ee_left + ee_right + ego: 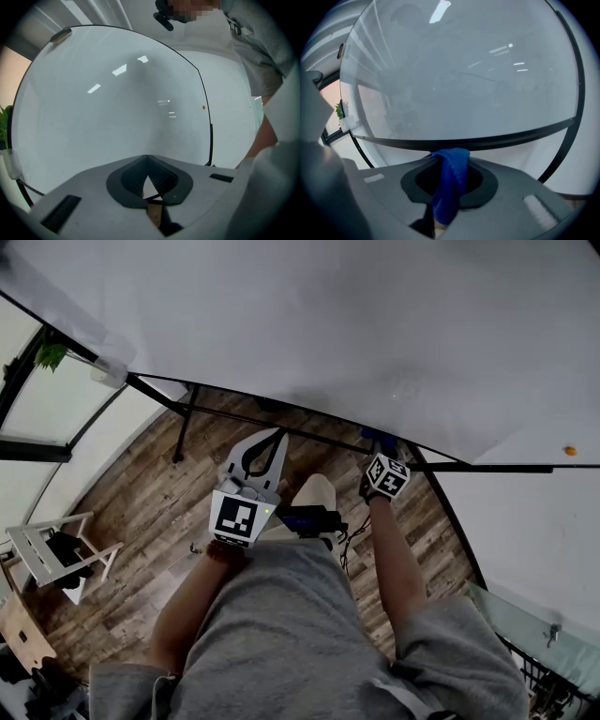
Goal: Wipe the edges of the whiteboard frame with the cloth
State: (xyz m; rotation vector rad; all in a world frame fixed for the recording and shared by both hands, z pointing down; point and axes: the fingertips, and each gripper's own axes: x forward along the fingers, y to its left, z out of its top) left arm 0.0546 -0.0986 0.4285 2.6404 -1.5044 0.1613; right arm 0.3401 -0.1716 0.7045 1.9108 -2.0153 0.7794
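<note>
The whiteboard (356, 324) fills the top of the head view, its black frame edge (309, 425) running along the bottom. My right gripper (382, 442) is shut on a blue cloth (451, 180) and sits right at the frame's lower bar (487, 140); the cloth's top fold touches or nearly touches that bar. A bit of the blue cloth (379, 436) shows past the marker cube. My left gripper (270, 439) is shut with nothing in it, its tips close under the frame. In the left gripper view the left gripper (148, 157) faces the board (112, 108).
Below the board lies a wooden plank floor (141, 512). A white chair (47, 549) stands at the left. The board's black stand leg (184, 427) drops to the floor left of my left gripper. A small orange dot (569, 451) marks the wall at right.
</note>
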